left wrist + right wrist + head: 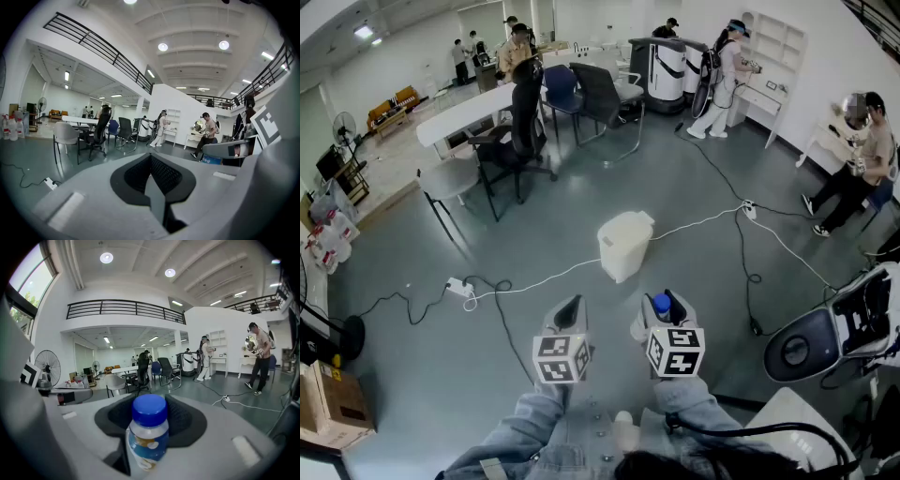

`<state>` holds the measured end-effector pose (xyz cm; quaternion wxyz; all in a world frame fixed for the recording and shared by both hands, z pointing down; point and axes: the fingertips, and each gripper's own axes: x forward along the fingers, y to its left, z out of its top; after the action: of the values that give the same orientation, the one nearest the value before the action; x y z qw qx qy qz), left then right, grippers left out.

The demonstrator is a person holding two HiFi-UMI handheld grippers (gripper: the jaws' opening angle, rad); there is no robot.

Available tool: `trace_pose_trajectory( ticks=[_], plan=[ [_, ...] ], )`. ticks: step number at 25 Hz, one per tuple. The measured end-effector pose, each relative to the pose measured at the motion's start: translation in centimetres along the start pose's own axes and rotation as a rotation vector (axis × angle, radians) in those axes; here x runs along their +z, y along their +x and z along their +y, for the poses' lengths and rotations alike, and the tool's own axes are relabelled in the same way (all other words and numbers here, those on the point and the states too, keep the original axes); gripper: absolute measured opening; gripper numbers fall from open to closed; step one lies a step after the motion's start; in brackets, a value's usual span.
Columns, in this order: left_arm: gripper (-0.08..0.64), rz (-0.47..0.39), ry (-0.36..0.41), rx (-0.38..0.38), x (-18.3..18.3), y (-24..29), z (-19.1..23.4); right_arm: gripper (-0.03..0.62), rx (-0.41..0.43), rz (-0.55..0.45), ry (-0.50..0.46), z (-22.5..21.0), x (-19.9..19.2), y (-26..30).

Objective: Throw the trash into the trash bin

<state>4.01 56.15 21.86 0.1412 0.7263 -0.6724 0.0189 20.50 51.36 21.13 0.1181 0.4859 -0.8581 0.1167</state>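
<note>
bottle (149, 437): small, plastic, blue cap, lower centre of frame, clamped in right hand-held gripper (668, 309) | handling: probably light, smooth, squashable; grip mid-body, gently | left hand-held gripper (569, 314): jaws together, empty | bin (625, 246): frame centre, on floor

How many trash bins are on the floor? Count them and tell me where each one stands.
1. The white trash bin stands on the grey floor near the middle of the head view, beside the white cable. More could be hidden behind the far furniture.
</note>
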Motion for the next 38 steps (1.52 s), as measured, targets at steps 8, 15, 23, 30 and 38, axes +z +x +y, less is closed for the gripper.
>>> trace_pose_trajectory(
  ticks=[8,15,23,30,38],
  plan=[
    [0.008,0.005,-0.012,0.004,-0.3,0.3,1.5,0.196,-0.013,0.024,0.008,0.4,-0.7,1.1],
    [0.008,-0.004,-0.020,0.009,0.1,0.2,3.8,0.196,-0.043,0.019,0.036,1.2,-0.6,2.1],
    [0.008,0.018,-0.031,-0.008,-1.3,0.9,5.1,0.196,-0.061,0.009,0.042,2.1,-1.0,3.1],
    [0.008,0.051,-0.040,0.001,-2.2,4.7,5.5,0.196,-0.067,0.042,0.091,-0.7,-2.1,6.2],
    [0.008,0.062,-0.008,0.006,0.0,13.5,5.6,0.196,-0.065,0.036,0.148,-6.5,0.3,14.1]
  ],
)
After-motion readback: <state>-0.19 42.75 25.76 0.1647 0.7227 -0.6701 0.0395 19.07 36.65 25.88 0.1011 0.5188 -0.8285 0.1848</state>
